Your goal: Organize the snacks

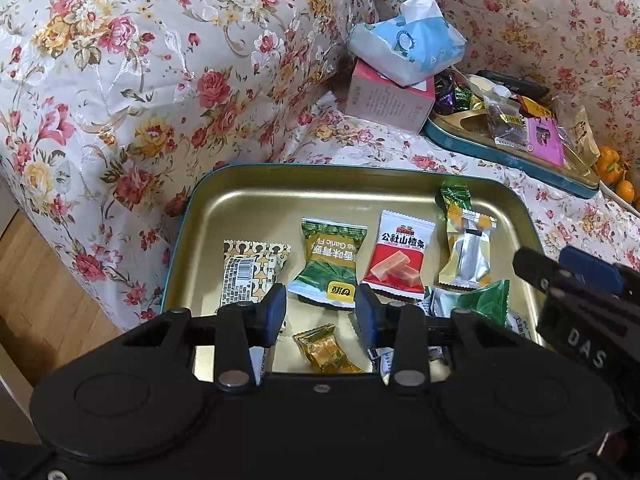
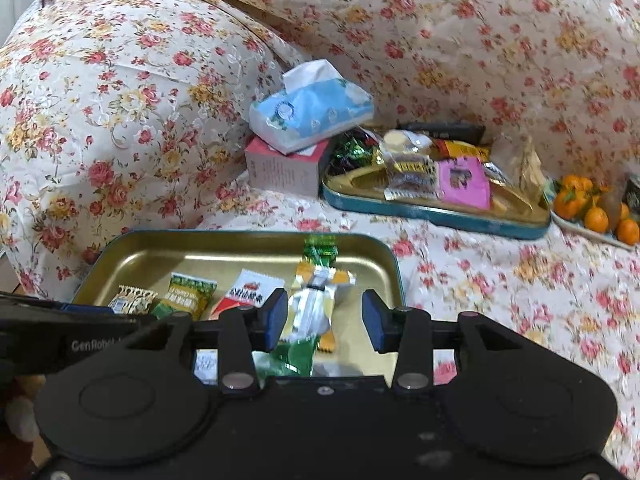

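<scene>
The left gripper hangs over the near edge of the gold tin tray, its blue pads apart with nothing between them; it seems parked there, ready to steady or pick. The right gripper also stands released, jaws spread above the tray's right side, and no packet is pinched between its pads. Just beyond its fingertips lies the silver-and-yellow packet, likely just set down or next to be taken; which cannot be told.

Inside the tray the snacks sit in a loose row, probably so each stays readable and separate: a patterned cream packet, a green pea packet, a red hawthorn packet. A small amber candy and another green packet lie nearer the front.

Farther back on the floral cover rests a second tin lid piled with unsorted sweets, apparently the source. Beside it stand a tissue pack on a pink box, and some oranges.
</scene>
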